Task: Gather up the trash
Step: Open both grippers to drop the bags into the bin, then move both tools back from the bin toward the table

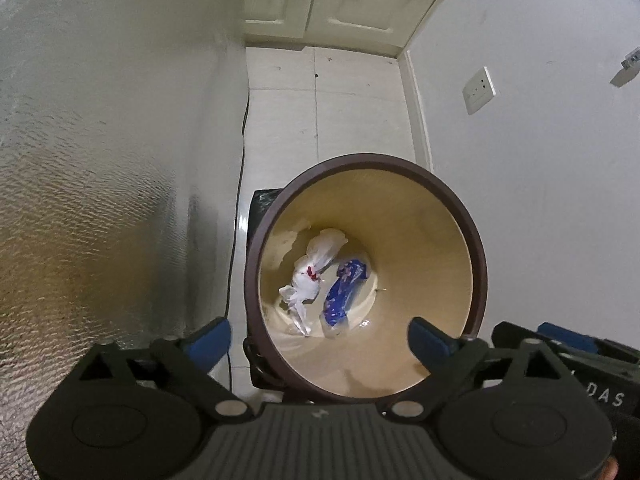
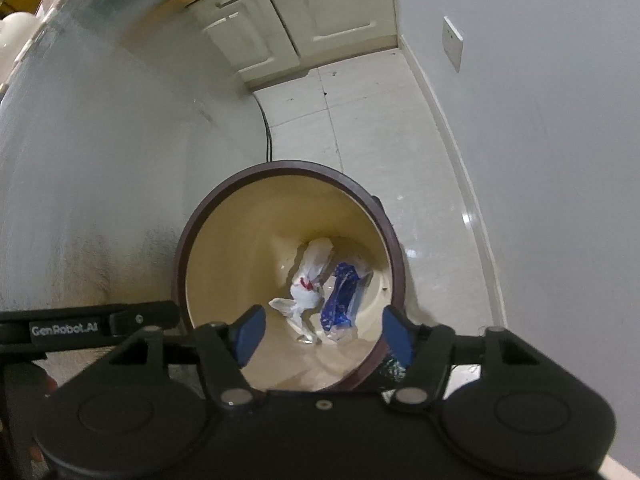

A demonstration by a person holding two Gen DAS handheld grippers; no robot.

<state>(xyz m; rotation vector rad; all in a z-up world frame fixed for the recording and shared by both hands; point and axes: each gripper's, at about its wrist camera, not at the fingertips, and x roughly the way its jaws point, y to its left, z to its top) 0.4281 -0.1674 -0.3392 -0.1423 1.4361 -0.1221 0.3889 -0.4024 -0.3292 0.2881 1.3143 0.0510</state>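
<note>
Round bin, dark brown rim, cream inner wall, standing on a pale tiled floor between a textured silver panel to the left and a white wall to the right. Contents, 2 pieces lying side by side at the bottom: a crumpled white plastic bag with a small red mark near its middle, and a blue printed wrapper just to its right, the 2 close together, contact not clear. A black bag or liner shows behind the bin's left side on the floor. Left gripper: blue-padded fingers spread wide, holding nothing, poised above the near rim, looking down into the bin. Right gripper: blue-padded fingers likewise parted and empty, hovering above the same opening; the white bag and blue wrapper show between them, well below. Part of the right gripper's body appears at the left view's lower right edge; part of the left gripper's body, lettered "GenRobot.AI", crosses the right view's lower left. Background: cream cabinet doors at the far end of the floor, a wall socket on the white wall, a dark cable running along the foot of the silver panel.
</note>
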